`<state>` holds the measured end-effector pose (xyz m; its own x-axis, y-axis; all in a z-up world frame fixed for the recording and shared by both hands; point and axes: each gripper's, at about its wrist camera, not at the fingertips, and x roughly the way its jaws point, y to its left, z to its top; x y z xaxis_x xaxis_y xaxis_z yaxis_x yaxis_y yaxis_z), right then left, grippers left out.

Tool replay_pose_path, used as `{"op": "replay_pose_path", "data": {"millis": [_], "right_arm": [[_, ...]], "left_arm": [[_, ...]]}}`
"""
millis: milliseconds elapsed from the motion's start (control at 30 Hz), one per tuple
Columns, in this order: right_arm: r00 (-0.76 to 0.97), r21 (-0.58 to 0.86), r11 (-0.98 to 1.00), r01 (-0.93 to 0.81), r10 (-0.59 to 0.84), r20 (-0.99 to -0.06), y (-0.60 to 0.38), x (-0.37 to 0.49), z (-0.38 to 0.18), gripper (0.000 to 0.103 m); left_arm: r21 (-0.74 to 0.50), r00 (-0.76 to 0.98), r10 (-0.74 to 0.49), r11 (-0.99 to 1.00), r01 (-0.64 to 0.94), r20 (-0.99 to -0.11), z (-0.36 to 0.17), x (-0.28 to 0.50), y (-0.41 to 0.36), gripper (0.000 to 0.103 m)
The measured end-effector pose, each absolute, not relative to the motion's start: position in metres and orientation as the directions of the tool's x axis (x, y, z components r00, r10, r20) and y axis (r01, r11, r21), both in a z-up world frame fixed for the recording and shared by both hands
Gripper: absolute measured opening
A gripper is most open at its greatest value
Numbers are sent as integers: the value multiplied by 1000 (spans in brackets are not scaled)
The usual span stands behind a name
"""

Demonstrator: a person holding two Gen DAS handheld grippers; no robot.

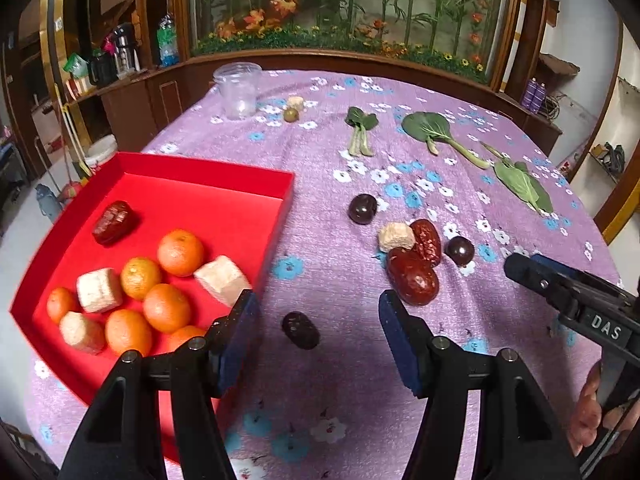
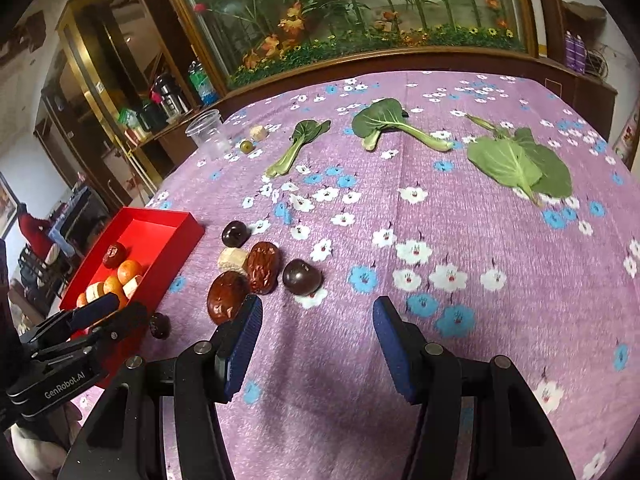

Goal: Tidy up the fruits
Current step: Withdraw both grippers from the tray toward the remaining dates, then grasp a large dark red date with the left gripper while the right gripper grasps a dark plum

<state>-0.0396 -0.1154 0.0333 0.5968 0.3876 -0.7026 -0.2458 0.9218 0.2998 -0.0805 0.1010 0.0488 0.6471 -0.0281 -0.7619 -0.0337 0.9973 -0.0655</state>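
Note:
A red tray (image 1: 208, 184) at the left holds several oranges (image 1: 180, 252), beige cubes (image 1: 98, 290) and one red date (image 1: 114, 222). My left gripper (image 1: 316, 308) is open just right of the tray. A small dark fruit (image 1: 301, 330) lies on the cloth between its fingers, touched by neither pad. To the right of it, two red dates (image 1: 414, 276), a beige cube (image 1: 396, 237) and two dark plums (image 1: 362, 208) sit in a cluster. My right gripper (image 2: 318, 306) is open over bare cloth, with nothing between its fingers and the nearer plum (image 2: 302, 277) just beyond its left finger.
Three green leaf vegetables (image 2: 380, 120) lie across the far half of the purple flowered cloth (image 2: 480, 280). A clear plastic cup (image 1: 237, 90), a small green fruit (image 1: 291, 115) and a beige cube (image 1: 296, 103) stand at the far left. A wooden cabinet rims the table's back.

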Motion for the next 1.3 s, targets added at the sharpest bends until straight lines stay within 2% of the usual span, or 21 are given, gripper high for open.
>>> {"op": "replay_pose_path", "data": {"millis": [367,533,633,700,767,833,933,1000,1067,1267,1300], "right_arm": [[571,281,926,-253,377,-729,-117,-23,22,62],[565,208,926,-316,360,-742,-103,-15,23,62],[533,186,916,-355,362,-765,-93,-6,16,55],[528,187,914,-359,365,-767,-91,-4,15,50],[523,182,914,-363,361,-772,-88,-1,12,45],[516,202,909,-365,378,-769,-88,3,10,44],[513,214,905,-367,389,-765,-87,7,11,44],[502,216,896,-387,401,-767,-84,7,11,44],[488,227,884,-408,421,-765,-83,5,11,43],[488,209,887,-412,409,-771,-74,8,7,44],[489,200,886,-418,405,-773,-71,8,7,41]], "left_arm": [[-183,602,-183,981,61,-778,34,-55,80,61],[-221,578,-233,971,92,-782,26,-38,68,59],[-222,579,-240,970,103,-779,24,-32,64,58],[-220,579,-241,970,108,-779,21,-28,63,52],[-242,570,-264,963,115,-779,16,-23,63,51],[-279,558,-296,953,119,-775,12,-18,67,51],[-268,562,-297,954,136,-772,12,-20,66,49],[-283,546,-324,945,161,-772,13,-23,66,37],[-273,539,-325,946,177,-777,13,-27,66,32],[-217,547,-279,960,176,-789,12,-26,61,30],[-202,551,-265,964,174,-791,12,-24,60,30]]}}
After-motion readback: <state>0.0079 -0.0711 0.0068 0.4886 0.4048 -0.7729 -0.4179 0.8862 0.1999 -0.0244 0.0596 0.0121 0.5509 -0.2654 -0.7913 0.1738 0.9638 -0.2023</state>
